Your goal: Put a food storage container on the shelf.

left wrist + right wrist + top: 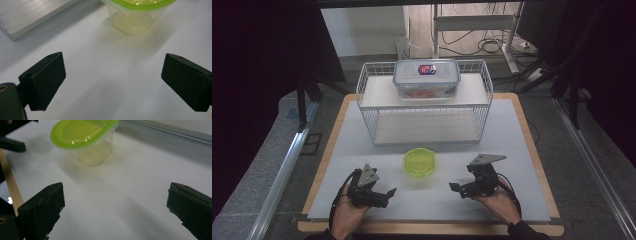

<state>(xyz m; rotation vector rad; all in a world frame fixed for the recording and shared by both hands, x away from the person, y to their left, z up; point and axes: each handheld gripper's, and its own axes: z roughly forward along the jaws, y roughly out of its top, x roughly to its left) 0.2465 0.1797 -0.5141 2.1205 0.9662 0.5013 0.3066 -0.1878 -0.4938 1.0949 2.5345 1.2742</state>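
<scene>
A small clear tub with a lime-green lid is seen on the white table top, just in front of the white wire rack, and it serves as the landmark here. The left gripper is held to the tub's near left, the right gripper to its near right; both are kept apart from it. In the left gripper view the jaws are spread wide with nothing between them but bare table, and the tub is seen ahead. The same is shown in the right gripper view: jaws wide apart, empty, the tub ahead and to the left.

The step in hand is judged to be a reach for the tub. It would be done well if one gripper were brought in level, its pads set on opposite walls below the lid's rim, and closed gently, since the thin plastic is likely to flex.

Beyond the tub, on the rack's upper shelf, a blue-rimmed lidded food box is set. A red and blue label is borne on its lid, but its writing cannot be read.
</scene>
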